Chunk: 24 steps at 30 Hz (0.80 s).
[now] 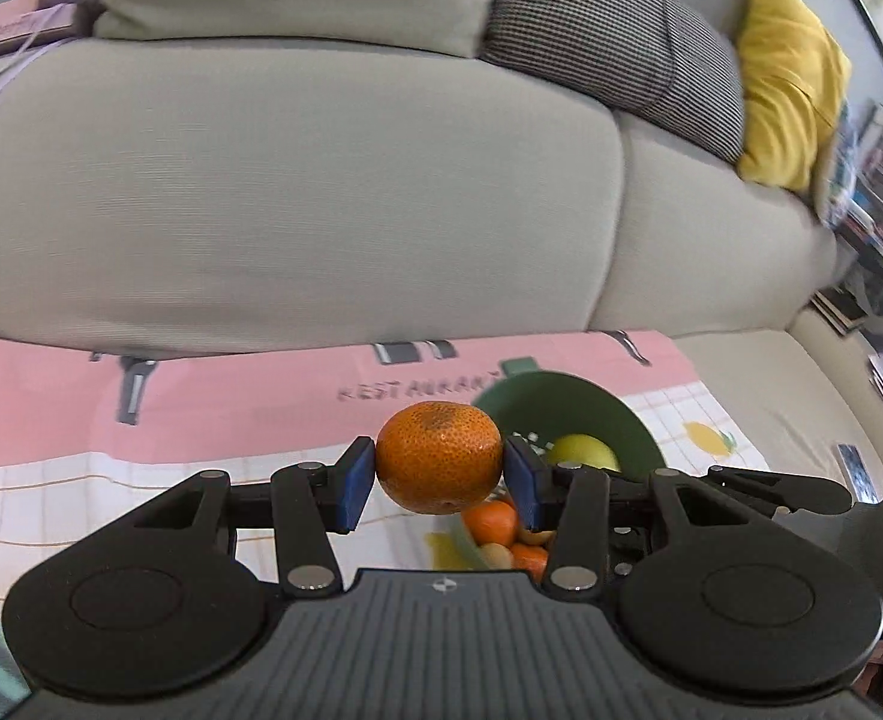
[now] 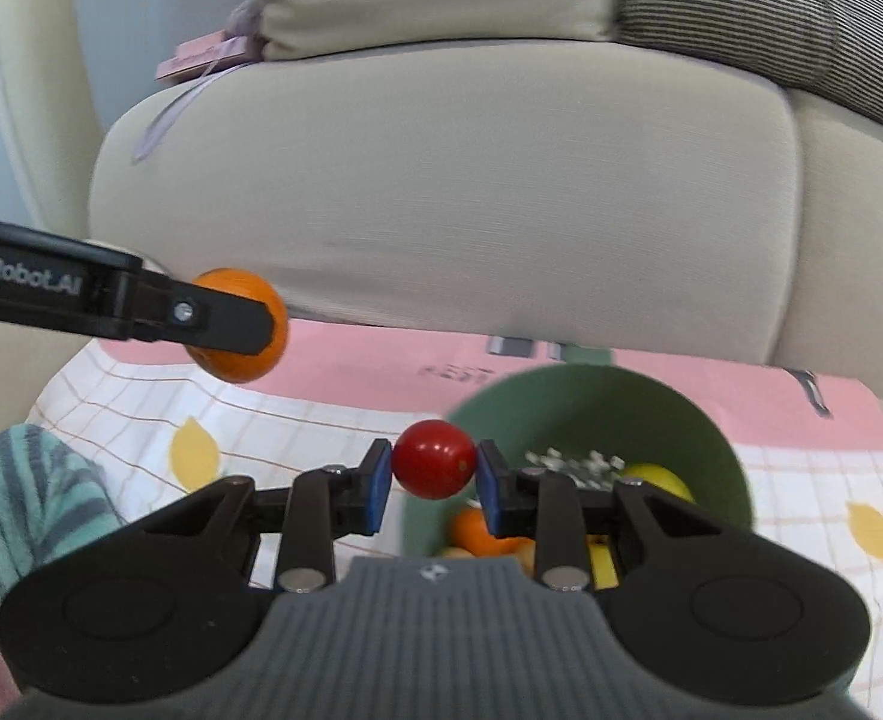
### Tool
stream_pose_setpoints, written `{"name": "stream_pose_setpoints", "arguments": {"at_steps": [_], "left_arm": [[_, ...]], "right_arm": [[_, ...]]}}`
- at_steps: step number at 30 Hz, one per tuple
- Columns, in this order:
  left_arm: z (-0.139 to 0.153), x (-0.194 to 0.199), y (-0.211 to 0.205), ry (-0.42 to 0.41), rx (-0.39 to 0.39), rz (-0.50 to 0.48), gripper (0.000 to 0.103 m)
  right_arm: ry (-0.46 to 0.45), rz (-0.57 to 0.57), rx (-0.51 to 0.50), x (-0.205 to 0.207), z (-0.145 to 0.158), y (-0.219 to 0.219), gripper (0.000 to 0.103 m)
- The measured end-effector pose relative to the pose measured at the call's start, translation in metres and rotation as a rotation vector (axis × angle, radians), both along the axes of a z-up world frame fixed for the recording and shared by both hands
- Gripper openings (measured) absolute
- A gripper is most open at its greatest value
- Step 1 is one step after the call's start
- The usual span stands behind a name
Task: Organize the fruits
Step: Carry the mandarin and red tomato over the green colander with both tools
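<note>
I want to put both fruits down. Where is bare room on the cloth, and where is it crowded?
The cloth is bare left of the bowl, out to the striped fabric, and along its pink strip by the sofa. A smaller bare patch lies right of the bowl. The bowl itself is crowded with fruit.

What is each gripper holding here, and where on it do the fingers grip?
Left gripper holds an orange mandarin by its opposite sides. Right gripper holds a small red tomato, also by its sides.
</note>
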<state>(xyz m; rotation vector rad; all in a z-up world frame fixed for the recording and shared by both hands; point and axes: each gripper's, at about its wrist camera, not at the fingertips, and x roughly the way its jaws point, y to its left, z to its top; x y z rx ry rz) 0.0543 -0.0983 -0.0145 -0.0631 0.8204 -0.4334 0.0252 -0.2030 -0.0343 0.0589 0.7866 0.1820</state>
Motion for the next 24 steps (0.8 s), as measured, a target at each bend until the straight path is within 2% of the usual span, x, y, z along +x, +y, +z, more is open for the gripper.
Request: {"name": "stream_pose_setpoints", "arguments": {"at_steps": [9, 17, 24], "left_arm": [[-0.013, 0.002, -0.038, 0.034, 0.019, -0.099, 0.053], [-0.033, 0.02, -0.07, 0.044, 0.087, -0.2, 0.053], [-0.054, 0.048, -0.1, 0.115, 0.142, -0.257, 0.053]], "right_arm": [[0.026, -0.103, 0.036, -0.019, -0.012, -0.045, 0.027], [0.055, -0.097, 0.061, -0.014, -0.025, -0.06, 0.027], [0.057, -0.071, 0.059, 0.001, -0.035, -0.067, 0.027]]}}
